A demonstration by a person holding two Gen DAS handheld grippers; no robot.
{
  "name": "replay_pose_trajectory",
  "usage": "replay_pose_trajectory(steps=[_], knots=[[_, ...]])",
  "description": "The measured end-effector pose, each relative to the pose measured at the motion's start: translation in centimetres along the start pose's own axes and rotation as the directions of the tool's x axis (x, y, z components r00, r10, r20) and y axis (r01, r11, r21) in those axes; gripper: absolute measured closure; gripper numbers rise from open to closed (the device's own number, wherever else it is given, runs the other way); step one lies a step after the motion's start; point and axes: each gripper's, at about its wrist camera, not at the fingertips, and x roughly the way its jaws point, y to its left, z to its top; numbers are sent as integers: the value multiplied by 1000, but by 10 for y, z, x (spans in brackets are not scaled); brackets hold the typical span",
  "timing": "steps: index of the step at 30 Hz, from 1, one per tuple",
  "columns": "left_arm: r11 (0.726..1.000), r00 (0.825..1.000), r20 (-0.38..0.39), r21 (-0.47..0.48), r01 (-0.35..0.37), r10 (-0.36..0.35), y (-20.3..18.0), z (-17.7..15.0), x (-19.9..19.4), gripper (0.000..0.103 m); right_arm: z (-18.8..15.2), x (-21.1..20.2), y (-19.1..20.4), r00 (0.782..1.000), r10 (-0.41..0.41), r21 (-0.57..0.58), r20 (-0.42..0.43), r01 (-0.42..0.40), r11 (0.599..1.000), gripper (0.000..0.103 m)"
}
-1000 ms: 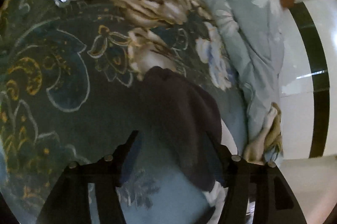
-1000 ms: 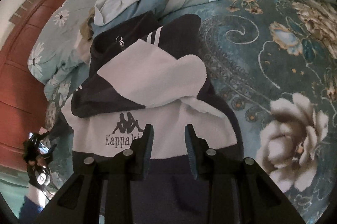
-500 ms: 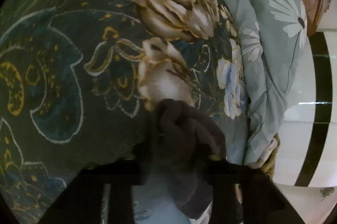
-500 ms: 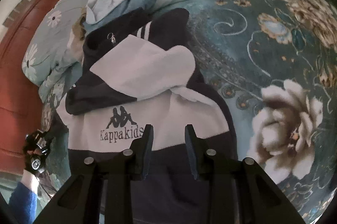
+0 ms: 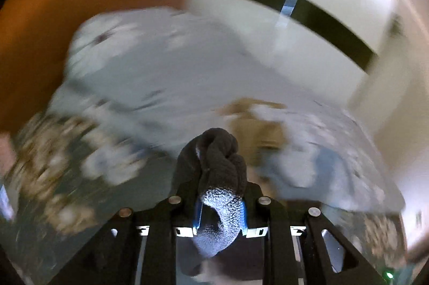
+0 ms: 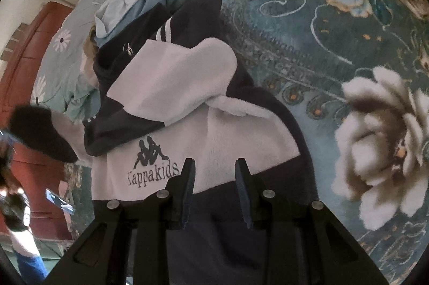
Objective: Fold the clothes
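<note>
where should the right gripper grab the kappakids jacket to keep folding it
Likely the dark bottom hem just ahead of the right gripper, coming down from above. That edge lies flat and free on the bedspread, while the sleeve is already folded across the chest and best left alone.

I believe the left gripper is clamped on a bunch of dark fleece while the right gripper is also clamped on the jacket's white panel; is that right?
Only half right. The left gripper is indeed shut on a bunch of dark fleece, having just closed on it. But the right wrist view shows the right gripper open, hovering above the jacket with nothing pinched between its fingers.
</note>
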Motion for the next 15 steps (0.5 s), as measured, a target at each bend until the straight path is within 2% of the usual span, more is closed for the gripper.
replay_pose_trajectory(steps=[3, 7, 10, 15], knots=[[990, 993, -33, 81, 112, -110, -72, -6, 21, 80, 0, 2, -3, 1000, 17, 14, 1, -17, 1000, 71], [974, 975, -133, 120, 194, -178, -143, -34, 61, 80, 2, 0, -10, 1000, 28, 32, 11, -28, 999, 71], [965, 952, -243, 138, 222, -184, -188, -66, 97, 80, 3, -2, -16, 999, 32, 48, 20, -33, 998, 71], [946, 918, -380, 238, 218, -116, -241, -133, 145, 80, 4, -6, -29, 999, 38, 77, 30, -40, 996, 71]])
